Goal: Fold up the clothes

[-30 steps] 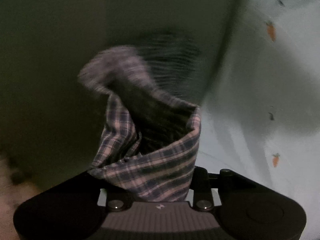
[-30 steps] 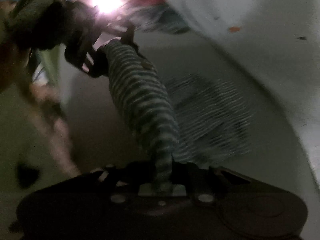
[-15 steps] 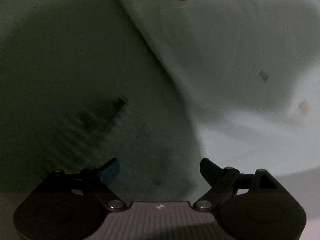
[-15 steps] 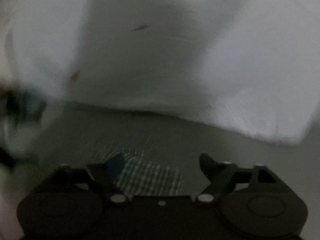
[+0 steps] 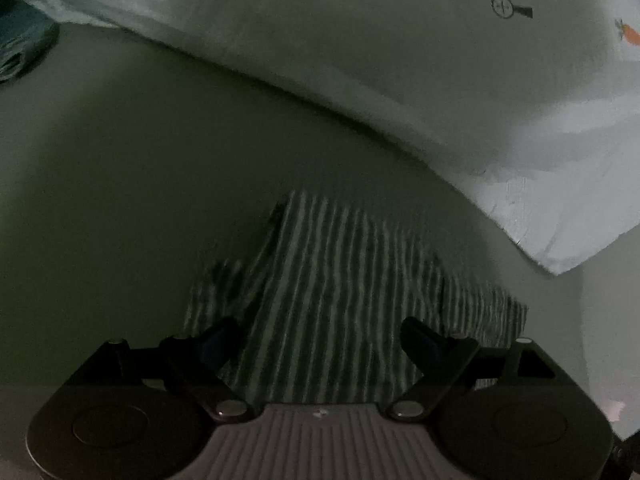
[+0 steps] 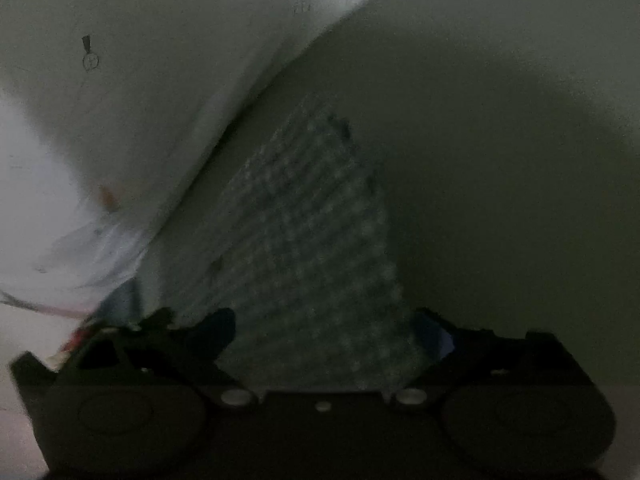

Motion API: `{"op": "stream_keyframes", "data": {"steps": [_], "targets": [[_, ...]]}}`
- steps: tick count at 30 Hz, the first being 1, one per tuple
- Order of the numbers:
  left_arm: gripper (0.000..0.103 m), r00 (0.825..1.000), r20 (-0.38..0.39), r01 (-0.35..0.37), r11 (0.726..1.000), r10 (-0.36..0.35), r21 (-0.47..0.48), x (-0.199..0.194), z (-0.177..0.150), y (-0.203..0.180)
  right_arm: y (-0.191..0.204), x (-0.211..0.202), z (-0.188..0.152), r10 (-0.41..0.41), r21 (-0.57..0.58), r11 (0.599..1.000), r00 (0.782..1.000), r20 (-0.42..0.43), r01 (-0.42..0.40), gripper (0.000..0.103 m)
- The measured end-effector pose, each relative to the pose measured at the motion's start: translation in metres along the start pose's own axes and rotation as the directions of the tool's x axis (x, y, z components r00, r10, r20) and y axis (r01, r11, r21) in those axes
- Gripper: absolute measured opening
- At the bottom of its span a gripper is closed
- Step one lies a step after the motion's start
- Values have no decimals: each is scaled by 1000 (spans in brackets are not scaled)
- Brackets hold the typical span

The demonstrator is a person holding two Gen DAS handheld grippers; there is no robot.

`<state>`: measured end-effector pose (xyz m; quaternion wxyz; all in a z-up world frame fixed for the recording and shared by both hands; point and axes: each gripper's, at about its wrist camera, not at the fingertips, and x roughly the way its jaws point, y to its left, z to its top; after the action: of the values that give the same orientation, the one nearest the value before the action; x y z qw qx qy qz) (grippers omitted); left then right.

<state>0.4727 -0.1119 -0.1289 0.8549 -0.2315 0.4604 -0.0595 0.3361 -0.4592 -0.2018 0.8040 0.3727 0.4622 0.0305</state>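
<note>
Striped garment [image 5: 336,288], dim bed [image 5: 140,152], carrot-print quilt [image 5: 400,60]

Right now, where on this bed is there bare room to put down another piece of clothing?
The widest bare patch is the plain sheet left of the striped cloth, running up to the edge of the carrot-print cover. In the right wrist view, plain sheet also lies bare right of the cloth. It is crowded along the cover's edge and at a dark bundle far left.

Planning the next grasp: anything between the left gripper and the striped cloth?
Nothing visible. The left gripper is open right over the striped cloth, which lies flat. The carrot sheet sits beyond it.
</note>
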Motion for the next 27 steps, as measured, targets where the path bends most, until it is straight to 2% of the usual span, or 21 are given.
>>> {"op": "stream_keyframes", "data": {"steps": [2, 4, 6, 7, 8, 9, 10, 11, 12, 14, 15, 16, 17, 20, 22, 24, 25, 27], "targets": [[89, 1000, 14, 14, 1000, -14, 13, 9, 11, 2, 7, -4, 4, -57, -96, 993, 995, 79, 65, 93], [87, 999, 10, 39, 999, -39, 25, 16, 22, 2, 12, -12, 12, -68, -172, 981, 990, 124, 89, 93], [83, 998, -2, 56, 998, -56, 24, 16, 32, 3, 15, -5, 21, -66, -196, 976, 988, 141, 94, 90], [69, 999, -13, 50, 999, -50, 14, 17, 34, 2, 16, -1, 21, -62, -198, 976, 988, 139, 89, 87], [50, 999, -26, 39, 999, -39, 2, 20, 34, 1, 16, 2, 22, -57, -201, 976, 989, 136, 84, 85], [40, 999, -37, 28, 1000, -28, -5, 15, 33, 5, 16, 6, 23, -52, -203, 976, 990, 132, 79, 84], [17, 999, -40, 19, 1000, -19, -10, 12, 30, 8, 14, 6, 25, -46, -204, 976, 992, 120, 70, 80], [9, 999, -36, 20, 1000, -20, -15, 7, 25, 11, 11, 6, 27, -39, -206, 977, 993, 108, 61, 77], [8, 999, -22, 26, 999, -27, -26, 1, 21, 14, 8, 7, 29, -32, -208, 977, 995, 94, 51, 74], [5, 999, 28, 33, 997, -31, -70, -11, 14, 20, 14, 18, 30, 0, -238, 971, 999, 43, 10, 45], [4, 998, 52, 30, 995, -26, -90, -18, 12, 21, 17, 23, 31, 14, -254, 967, 1000, 19, -9, 37], [4, 997, 74, 30, 994, -22, -108, -29, 10, 22, 22, 22, 29, 18, -283, 959, 1000, 15, -13, 20], [4, 995, 97, 31, 992, -19, -120, -44, 8, 22, 29, 16, 27, 25, -319, 948, 999, 30, -15, 13], [4, 987, 161, 48, 990, -26, -134, -85, 4, 24, 50, -10, 22, 61, -413, 910, 994, 86, -20, 13], [4, 983, 183, 40, 994, -20, -104, -97, 4, 23, 62, -26, 18, 90, -456, 889, 990, 112, -29, 13], [6, 982, 189, -9, 998, 20, -58, -89, 4, 24, 68, -22, 21, 94, -467, 884, 989, 112, -31, 13], [10, 982, 181, -37, 998, 46, -54, -80, 4, 31, 69, -14, 23, 78, -468, 884, 991, 109, -18, 15], [14, 986, 142, -66, 991, 82, -114, -63, 6, 45, 69, 10, 28, -18, -465, 883, 993, 114, 69, 32]]}}
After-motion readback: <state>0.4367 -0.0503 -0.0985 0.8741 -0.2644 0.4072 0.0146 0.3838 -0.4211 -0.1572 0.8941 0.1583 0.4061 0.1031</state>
